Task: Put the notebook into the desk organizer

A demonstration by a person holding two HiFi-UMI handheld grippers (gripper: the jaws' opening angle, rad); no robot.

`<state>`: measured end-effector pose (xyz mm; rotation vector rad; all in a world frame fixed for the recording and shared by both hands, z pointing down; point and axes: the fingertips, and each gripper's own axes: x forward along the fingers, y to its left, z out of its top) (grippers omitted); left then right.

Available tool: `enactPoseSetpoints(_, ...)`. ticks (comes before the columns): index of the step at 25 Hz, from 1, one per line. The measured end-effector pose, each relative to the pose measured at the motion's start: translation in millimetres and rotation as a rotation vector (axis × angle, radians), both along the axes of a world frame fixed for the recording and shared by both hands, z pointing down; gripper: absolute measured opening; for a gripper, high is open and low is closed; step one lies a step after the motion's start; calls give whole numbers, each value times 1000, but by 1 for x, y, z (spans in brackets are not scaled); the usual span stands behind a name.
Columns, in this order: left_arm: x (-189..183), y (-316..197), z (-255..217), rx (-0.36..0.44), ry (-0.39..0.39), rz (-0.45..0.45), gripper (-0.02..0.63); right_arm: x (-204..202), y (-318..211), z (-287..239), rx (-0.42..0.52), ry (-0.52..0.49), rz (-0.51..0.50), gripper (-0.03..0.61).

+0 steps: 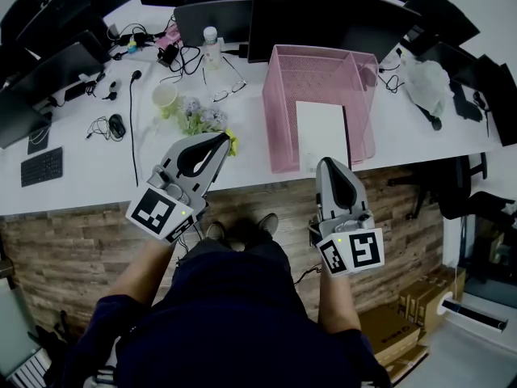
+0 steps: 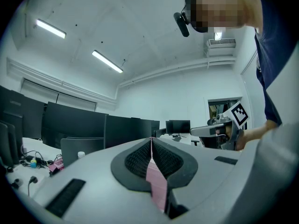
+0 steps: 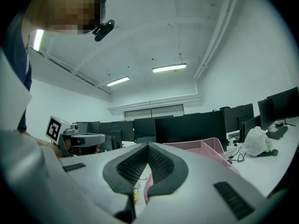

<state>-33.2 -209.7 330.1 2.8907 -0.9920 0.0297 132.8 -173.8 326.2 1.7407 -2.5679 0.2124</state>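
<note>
Claws number two, and both are pressed together with nothing pinched. The left claw (image 1: 223,137) points at one bunch of flowers (image 1: 199,118). The right claw (image 1: 329,162) sits just in front of the one pink wire desk organizer (image 1: 279,124) on the white table (image 1: 97,184). One white notebook (image 1: 321,134) lies inside the desk organizer.

Around them are one cup (image 1: 165,95), one bottle (image 1: 212,47), one pair of glasses (image 1: 226,93), one mouse (image 1: 117,125), one keyboard (image 1: 40,166) and one white bag (image 1: 426,79). Black cables (image 1: 187,57) tangle near the dark screens (image 1: 323,14) at the back.

Each claw has a cube (image 1: 159,212) with black-and-white square marks.
</note>
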Motion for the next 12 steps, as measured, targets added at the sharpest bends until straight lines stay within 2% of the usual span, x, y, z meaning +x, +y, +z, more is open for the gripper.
enactPoseSetpoints(12, 3, 4, 0, -1, -2, -4, 32, 4, 1, 5, -20, -43, -6, 5)
